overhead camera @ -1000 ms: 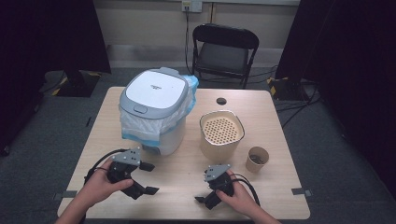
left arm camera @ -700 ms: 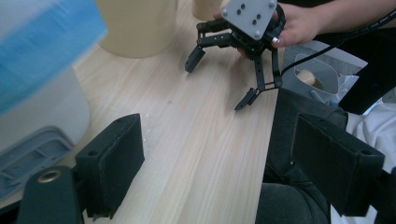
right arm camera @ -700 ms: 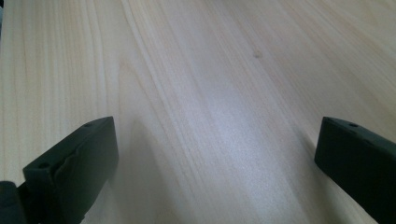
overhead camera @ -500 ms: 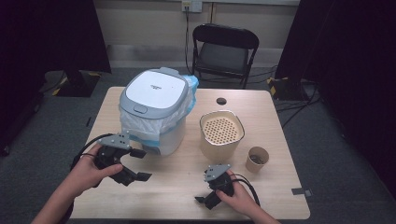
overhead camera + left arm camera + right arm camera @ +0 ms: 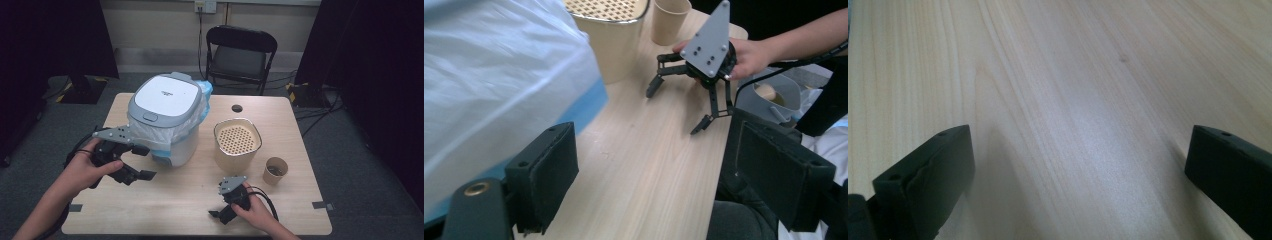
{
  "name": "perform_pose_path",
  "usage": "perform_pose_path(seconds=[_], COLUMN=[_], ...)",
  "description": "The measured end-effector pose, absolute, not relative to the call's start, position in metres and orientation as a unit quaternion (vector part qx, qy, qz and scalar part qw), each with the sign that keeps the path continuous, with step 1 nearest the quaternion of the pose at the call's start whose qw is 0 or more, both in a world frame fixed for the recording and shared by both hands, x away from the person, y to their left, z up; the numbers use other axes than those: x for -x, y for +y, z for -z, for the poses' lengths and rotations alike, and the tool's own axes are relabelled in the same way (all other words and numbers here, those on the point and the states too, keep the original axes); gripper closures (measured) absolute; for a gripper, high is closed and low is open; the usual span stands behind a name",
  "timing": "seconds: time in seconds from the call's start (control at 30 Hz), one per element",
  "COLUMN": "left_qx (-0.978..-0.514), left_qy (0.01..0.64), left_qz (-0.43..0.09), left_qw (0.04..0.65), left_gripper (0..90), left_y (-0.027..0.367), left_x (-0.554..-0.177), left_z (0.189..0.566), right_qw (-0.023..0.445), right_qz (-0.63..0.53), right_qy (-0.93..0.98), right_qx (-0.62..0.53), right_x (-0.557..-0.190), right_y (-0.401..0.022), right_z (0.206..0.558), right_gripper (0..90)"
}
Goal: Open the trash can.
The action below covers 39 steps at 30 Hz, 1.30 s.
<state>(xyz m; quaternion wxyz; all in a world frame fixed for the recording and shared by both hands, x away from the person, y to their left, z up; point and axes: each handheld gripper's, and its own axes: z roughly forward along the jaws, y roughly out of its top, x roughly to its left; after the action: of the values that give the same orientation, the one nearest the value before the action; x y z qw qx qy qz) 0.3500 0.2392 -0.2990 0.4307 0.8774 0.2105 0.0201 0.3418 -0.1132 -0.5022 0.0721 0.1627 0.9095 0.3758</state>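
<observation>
Table (image 5: 190,210): one, pale wood grain, rectangular. No marking on it. Two grey tape tabs (image 5: 75,207) on the near edge, one towards each corner.

Chair (image 5: 241,55): one, black, folding, behind the far edge.

White lidded appliance (image 5: 165,95): one, on the table's left-far part, lid down. There is a small line of print on the lid, too small to read. A translucent plastic liner (image 5: 150,137) with a blue band wraps its body.

Beige tub (image 5: 237,157): one, right of the appliance and apart from it. Its top is a perforated insert. No label seen.

Left gripper (image 5: 149,162): one, held in the person's left hand, just off the appliance's near-left corner. Jaws are spread wide with nothing between them. In the left gripper view the liner lies outside the left jaw. I cannot tell whether it touches.

Right gripper (image 5: 674,112): one, in the right hand at the near edge, in front of the tub. Jaws are spread wide over bare wood and hold nothing. Its grey three-cornered plate carries small holes and no writing.

Paper cup (image 5: 275,176): one, brown, upright, near the tub's near-right side. No print seen.

Black round spot (image 5: 237,108): one, on the tabletop near the far edge.
</observation>
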Motion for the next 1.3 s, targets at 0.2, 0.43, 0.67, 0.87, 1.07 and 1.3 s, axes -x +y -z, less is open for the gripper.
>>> perform_pose_path(seconds=[0.2,0.43,0.67,0.87,1.07,1.3], left_qx=[-0.879,-0.879,-0.882,-0.883,-0.887,-0.879], left_qy=[0.215,0.215,0.213,0.214,0.212,0.227], left_qz=[-0.035,-0.043,-0.055,-0.068,-0.080,-0.086], left_qw=[0.424,0.423,0.417,0.412,0.401,0.410], left_gripper=[16.5,16.5,16.6,16.6,16.8,16.3], left_y=[0.242,0.241,0.235,0.229,0.224,0.222], left_x=[-0.358,-0.368,-0.381,-0.395,-0.410,-0.423], left_z=[0.283,0.269,0.256,0.247,0.247,0.252], right_qw=[0.071,0.072,0.071,0.071,0.071,0.071], right_qz=[-0.376,-0.376,-0.376,-0.375,-0.376,-0.376], right_qy=[0.909,0.909,0.910,0.910,0.910,0.910], right_qx=[-0.163,-0.163,-0.163,-0.163,-0.162,-0.162], right_x=[-0.342,-0.342,-0.342,-0.342,-0.342,-0.342], right_y=[-0.113,-0.113,-0.113,-0.113,-0.113,-0.113], right_z=[0.502,0.502,0.502,0.502,0.502,0.502], right_gripper=[0.0,0.0,0.0,0.0,0.0,0.0])
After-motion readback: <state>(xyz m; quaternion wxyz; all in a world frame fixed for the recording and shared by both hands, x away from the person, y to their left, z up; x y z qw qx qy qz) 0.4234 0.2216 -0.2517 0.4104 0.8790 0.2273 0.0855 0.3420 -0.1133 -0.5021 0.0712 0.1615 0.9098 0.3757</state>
